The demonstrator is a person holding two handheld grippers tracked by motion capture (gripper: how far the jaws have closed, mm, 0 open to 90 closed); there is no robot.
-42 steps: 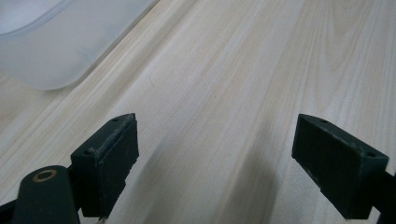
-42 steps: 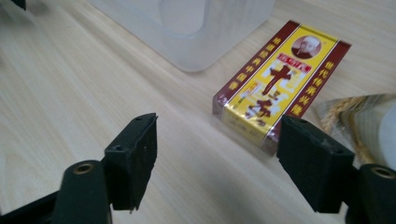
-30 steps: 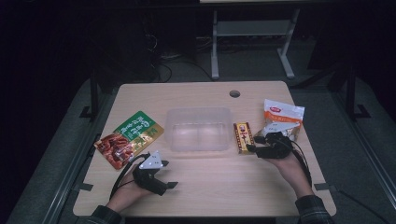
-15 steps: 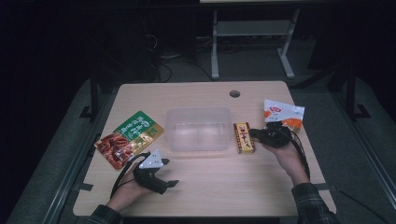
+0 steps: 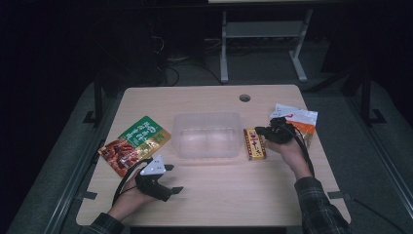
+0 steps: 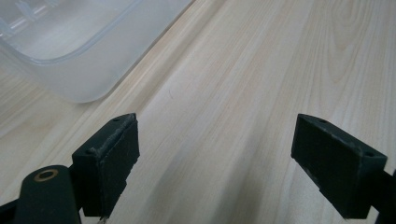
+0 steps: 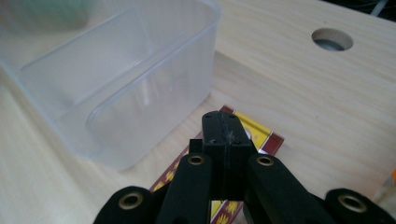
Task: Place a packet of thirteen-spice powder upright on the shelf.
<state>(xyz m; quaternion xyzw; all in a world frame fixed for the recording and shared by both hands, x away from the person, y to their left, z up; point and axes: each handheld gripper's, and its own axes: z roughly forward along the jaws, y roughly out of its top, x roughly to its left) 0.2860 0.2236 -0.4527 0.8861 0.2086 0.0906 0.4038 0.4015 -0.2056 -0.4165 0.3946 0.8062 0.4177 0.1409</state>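
My left gripper point(image 5: 168, 178) sits low at the lower left of the high view, its fingers point(image 6: 109, 156) spread wide with nothing but bare wood between them. In the left gripper view the two black pads stand far apart, hovering just over the desk point(image 6: 243, 93), and a rounded corner of the clear plastic tub point(image 6: 70, 51) shows at the upper left of that frame, near but not touching the fingers.

Over to my right gripper point(image 5: 260, 131), right of centre in the high view: its fingers point(image 7: 225, 140) are pressed flat together, closed on nothing I can see. In the right gripper view the tips sit above the red and yellow packet point(image 7: 259, 135), which lies flat on the desk just beside the tub's point(image 7: 116, 88) right wall. I cannot tell whether the tips touch the packet or only hang over it.

Widening out in the high view, the tub point(image 5: 208, 135) stands at the middle of the desk point(image 5: 234, 190), and I see nothing inside it. The red and yellow packet point(image 5: 254, 144) lies along its right side. A green and red pouch point(image 5: 135, 145) lies to the left of the tub, a little apart from it, just above my left hand point(image 5: 132, 200). A white and orange pouch point(image 5: 299, 119) lies at the right edge, behind my right hand point(image 5: 290, 148). A round hole point(image 5: 245, 98) marks the desk near its far edge.
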